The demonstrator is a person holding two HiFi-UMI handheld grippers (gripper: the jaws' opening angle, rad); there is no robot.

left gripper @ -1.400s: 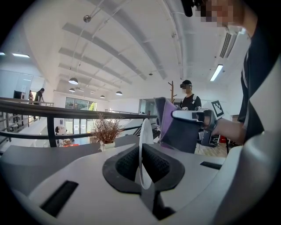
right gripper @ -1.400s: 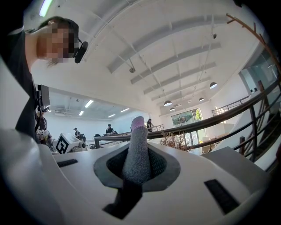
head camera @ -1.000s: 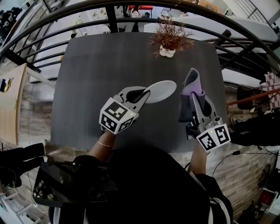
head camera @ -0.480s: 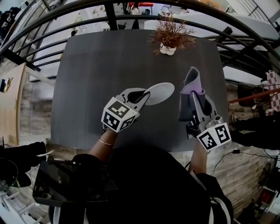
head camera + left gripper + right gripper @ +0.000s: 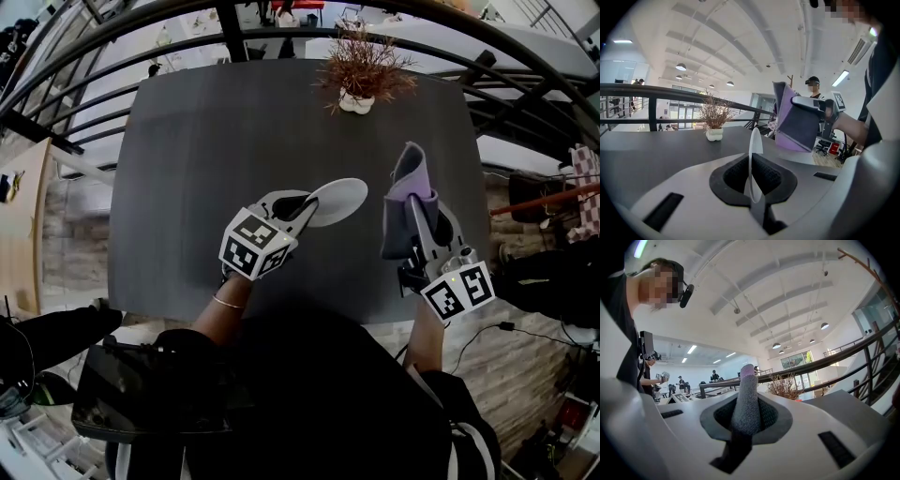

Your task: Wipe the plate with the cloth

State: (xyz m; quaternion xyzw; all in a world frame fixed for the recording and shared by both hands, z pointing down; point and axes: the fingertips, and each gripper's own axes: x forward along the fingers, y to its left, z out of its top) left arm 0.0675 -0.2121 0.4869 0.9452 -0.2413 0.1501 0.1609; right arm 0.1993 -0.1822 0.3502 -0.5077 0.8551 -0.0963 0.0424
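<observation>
White plate (image 5: 337,200), pinched by its rim in the left gripper (image 5: 304,209) and jutting toward 2 o'clock over the table (image 5: 216,141), has the purple cloth (image 5: 406,197), clamped upright in the right gripper (image 5: 418,223), near at its 3 o'clock, not touching.

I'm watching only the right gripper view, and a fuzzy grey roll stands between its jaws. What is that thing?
Observer: A folded cloth, grey and purple. The right gripper clamps it upright.
Operator: What does the other hand hold?
Observer: The left gripper grips a white plate by its rim, over the dark table.
Operator: Are plate and cloth touching?
Observer: No. The head view shows bare table between them, with the plate to the cloth's left.
</observation>
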